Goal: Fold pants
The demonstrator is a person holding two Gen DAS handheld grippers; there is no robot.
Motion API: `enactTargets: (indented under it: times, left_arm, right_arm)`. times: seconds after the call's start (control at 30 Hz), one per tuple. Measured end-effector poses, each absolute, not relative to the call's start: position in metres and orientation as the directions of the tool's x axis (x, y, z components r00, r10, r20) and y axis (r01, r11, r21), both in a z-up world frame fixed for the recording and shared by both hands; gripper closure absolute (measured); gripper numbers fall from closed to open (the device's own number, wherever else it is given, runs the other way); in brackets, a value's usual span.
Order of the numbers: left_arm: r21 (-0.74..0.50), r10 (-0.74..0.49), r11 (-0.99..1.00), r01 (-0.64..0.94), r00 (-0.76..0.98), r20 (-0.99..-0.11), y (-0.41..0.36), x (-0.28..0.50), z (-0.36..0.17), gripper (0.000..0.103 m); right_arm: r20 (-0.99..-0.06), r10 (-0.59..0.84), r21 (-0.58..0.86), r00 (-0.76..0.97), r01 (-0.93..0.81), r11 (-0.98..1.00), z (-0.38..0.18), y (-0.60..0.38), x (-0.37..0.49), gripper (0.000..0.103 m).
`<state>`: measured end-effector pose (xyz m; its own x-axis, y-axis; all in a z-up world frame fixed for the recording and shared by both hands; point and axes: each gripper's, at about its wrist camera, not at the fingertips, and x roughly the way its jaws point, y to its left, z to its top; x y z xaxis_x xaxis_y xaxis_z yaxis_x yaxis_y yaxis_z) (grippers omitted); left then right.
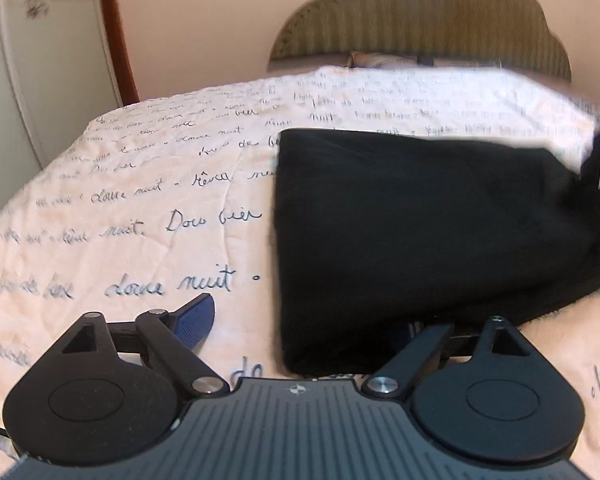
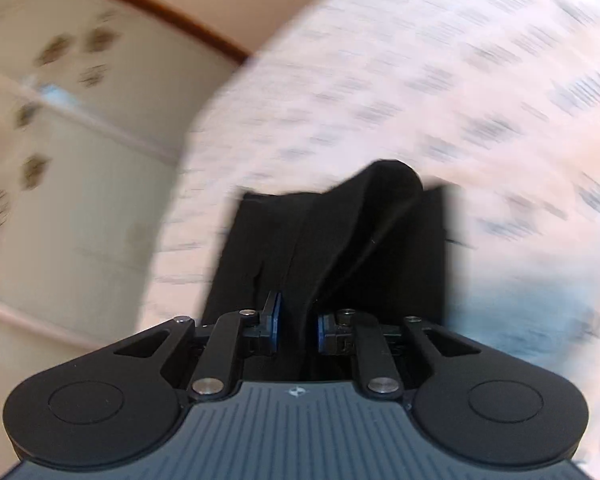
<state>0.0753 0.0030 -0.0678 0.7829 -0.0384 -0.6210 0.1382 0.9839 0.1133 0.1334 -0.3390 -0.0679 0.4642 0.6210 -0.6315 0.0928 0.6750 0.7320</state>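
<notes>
right gripper [image 2: 298, 326] pinches a fold of the black fabric pants [image 1: 420, 232] on the white script-printed bedspread [image 1: 140, 200], left gripper [image 1: 308, 320] spread wide, gripping nothing

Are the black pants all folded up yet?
Nearly. The black pants already lie doubled on the bedspread. The right hand-held gripper grips a fold of them; the left hand-held gripper is open. Left: lay that fold flat, let go.

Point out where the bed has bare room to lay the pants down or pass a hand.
Bare bedspread lies left of the pants, out to the bed's left edge, and in a strip between the pants and the headboard. The right side is crowded: pants, right gripper shut on them.
</notes>
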Motion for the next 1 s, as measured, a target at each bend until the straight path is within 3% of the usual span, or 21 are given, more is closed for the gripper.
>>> enactTargets:
  times: [0.1, 0.13, 0.17, 0.23, 0.3, 0.4, 0.5, 0.6, 0.67, 0.73, 0.83, 0.93, 1.0]
  left_arm:
    - [0.097, -0.065, 0.982, 0.162, 0.773, -0.631, 0.006, 0.078, -0.066, 0.031]
    - [0.094, -0.088, 0.977, 0.189, 0.769, -0.633, 0.006, 0.077, -0.065, 0.040]
    - [0.105, -0.097, 0.972, 0.209, 0.768, -0.633, 0.005, 0.075, -0.064, 0.042]
    - [0.163, -0.073, 0.962, 0.219, 0.782, -0.619, 0.004, 0.070, -0.061, 0.037]
    - [0.200, -0.039, 0.959, 0.200, 0.793, -0.608, 0.005, 0.065, -0.060, 0.024]
    - [0.174, -0.040, 0.967, 0.185, 0.787, -0.615, 0.011, 0.067, -0.062, 0.020]
    - [0.141, -0.048, 0.975, 0.173, 0.780, -0.624, 0.011, 0.070, -0.060, 0.020]
    - [0.093, -0.078, 0.980, 0.177, 0.765, -0.639, 0.010, 0.071, -0.058, 0.026]
    - [0.071, -0.092, 0.981, 0.179, 0.760, -0.644, 0.011, 0.073, -0.058, 0.038]
    - [0.052, -0.108, 0.981, 0.186, 0.750, -0.653, 0.011, 0.074, -0.060, 0.041]
    - [0.030, -0.137, 0.978, 0.206, 0.745, -0.653, 0.015, 0.072, -0.065, 0.057]
    - [0.039, -0.154, 0.971, 0.234, 0.747, -0.647, 0.020, 0.069, -0.070, 0.058]
    - [0.020, -0.163, 0.973, 0.231, 0.744, -0.648, 0.022, 0.073, -0.071, 0.057]
  right_arm:
    - [-0.559, 0.663, 0.804, 0.498, 0.131, 0.580, -0.090, -0.347, 0.122, 0.085]
    - [-0.550, 0.661, 0.808, 0.510, 0.126, 0.576, -0.087, -0.347, 0.119, 0.084]
    - [-0.544, 0.662, 0.813, 0.515, 0.129, 0.567, -0.086, -0.347, 0.117, 0.078]
    - [-0.525, 0.656, 0.831, 0.542, 0.161, 0.532, -0.085, -0.355, 0.109, 0.072]
    - [-0.470, 0.640, 0.863, 0.607, 0.166, 0.476, -0.082, -0.372, 0.096, 0.061]
    - [-0.439, 0.603, 0.866, 0.666, 0.135, 0.481, -0.071, -0.380, 0.078, 0.055]
    - [-0.489, 0.495, 0.761, 0.718, 0.074, 0.644, -0.041, -0.355, 0.072, 0.055]
    - [-0.483, 0.433, 0.648, 0.761, -0.022, 0.762, -0.015, -0.322, 0.073, 0.055]
    - [-0.456, 0.493, 0.680, 0.741, -0.067, 0.730, -0.012, -0.304, 0.090, 0.049]
    - [-0.461, 0.559, 0.734, 0.689, -0.057, 0.676, -0.027, -0.297, 0.109, 0.040]
    - [-0.531, 0.547, 0.734, 0.647, 0.029, 0.679, -0.064, -0.292, 0.134, 0.045]
    - [-0.475, 0.568, 0.783, 0.672, 0.028, 0.621, -0.081, -0.310, 0.127, 0.066]
    - [-0.451, 0.584, 0.816, 0.675, 0.046, 0.576, -0.088, -0.316, 0.122, 0.071]
